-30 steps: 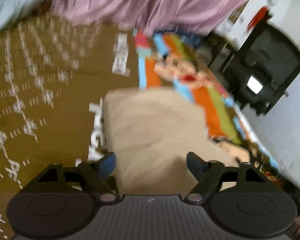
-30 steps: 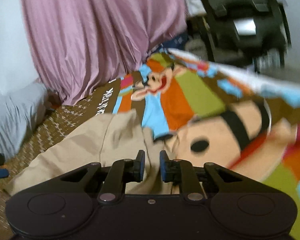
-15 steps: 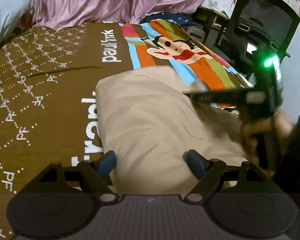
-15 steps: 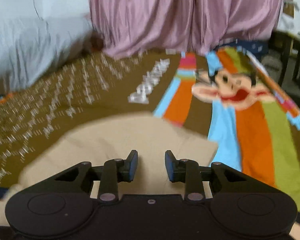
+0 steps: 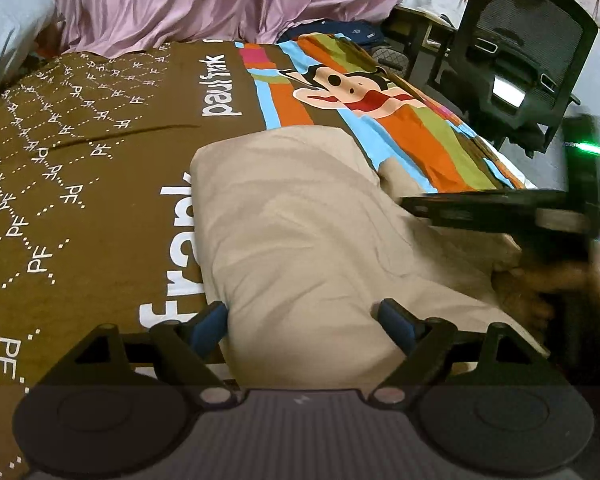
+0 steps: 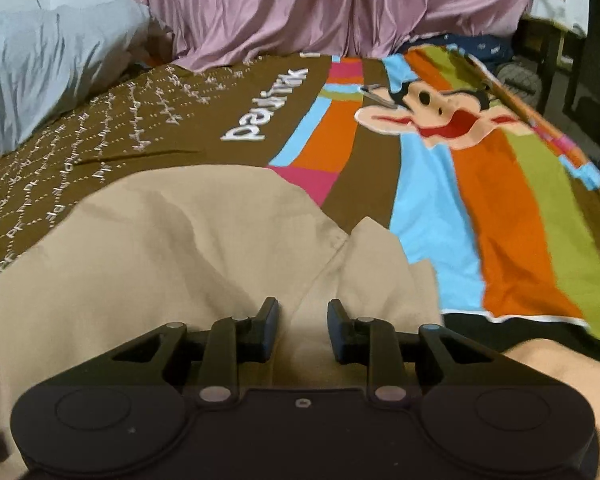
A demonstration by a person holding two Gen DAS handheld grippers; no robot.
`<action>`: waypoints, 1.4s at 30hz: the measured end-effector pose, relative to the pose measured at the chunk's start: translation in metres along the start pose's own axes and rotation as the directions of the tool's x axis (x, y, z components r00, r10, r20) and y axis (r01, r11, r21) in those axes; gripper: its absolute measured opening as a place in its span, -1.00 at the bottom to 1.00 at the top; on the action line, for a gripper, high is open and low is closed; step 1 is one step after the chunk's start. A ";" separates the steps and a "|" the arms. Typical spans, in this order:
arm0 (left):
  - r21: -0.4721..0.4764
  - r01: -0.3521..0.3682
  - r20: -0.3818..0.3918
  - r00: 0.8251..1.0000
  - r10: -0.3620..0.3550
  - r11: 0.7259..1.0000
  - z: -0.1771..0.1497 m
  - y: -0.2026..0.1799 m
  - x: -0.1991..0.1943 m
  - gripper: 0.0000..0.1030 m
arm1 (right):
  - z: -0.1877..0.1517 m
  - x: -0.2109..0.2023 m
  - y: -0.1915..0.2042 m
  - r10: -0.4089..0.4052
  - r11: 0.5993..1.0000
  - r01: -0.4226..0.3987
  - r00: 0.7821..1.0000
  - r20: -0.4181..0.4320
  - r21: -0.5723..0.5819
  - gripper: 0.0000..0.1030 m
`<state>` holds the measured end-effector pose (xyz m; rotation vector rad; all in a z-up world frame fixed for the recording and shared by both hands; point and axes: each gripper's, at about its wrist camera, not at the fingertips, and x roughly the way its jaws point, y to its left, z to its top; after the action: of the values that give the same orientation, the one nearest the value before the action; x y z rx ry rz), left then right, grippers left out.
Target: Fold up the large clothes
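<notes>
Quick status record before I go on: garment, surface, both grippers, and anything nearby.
garment: beige garment, folded into a thick block, lying on the bed
surface: brown cartoon-monkey bedspread
left gripper: jaws wide open and just been opening, over the garment's near end, pads not pressing it
right gripper: jaws apart with no cloth pinched, just been opening, above the garment's right side
nearby: pink curtain behind the bed, grey pillow, black office chair
</notes>
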<state>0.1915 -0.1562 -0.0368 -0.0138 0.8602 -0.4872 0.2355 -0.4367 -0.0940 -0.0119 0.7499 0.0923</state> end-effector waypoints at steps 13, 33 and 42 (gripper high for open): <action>0.002 -0.023 0.007 1.000 0.023 1.000 -0.003 -0.003 0.000 0.65 | -0.077 -0.122 0.001 -0.029 0.999 0.028 0.999 0.039 0.029 -0.19; 0.062 -0.121 0.033 0.992 0.120 0.991 -0.014 -0.018 0.002 0.65 | -0.104 -0.136 -0.007 -0.069 0.992 0.035 0.953 0.295 0.118 -0.07; 0.065 -0.126 0.040 0.992 0.124 0.990 -0.015 -0.021 0.002 0.65 | -0.104 -0.131 -0.027 -0.066 0.979 0.005 0.954 0.293 0.204 0.05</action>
<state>0.1734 -0.1729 -0.0440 0.0923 0.8040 -0.3971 0.0718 -0.4783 -0.0810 0.1785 0.4528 -0.0168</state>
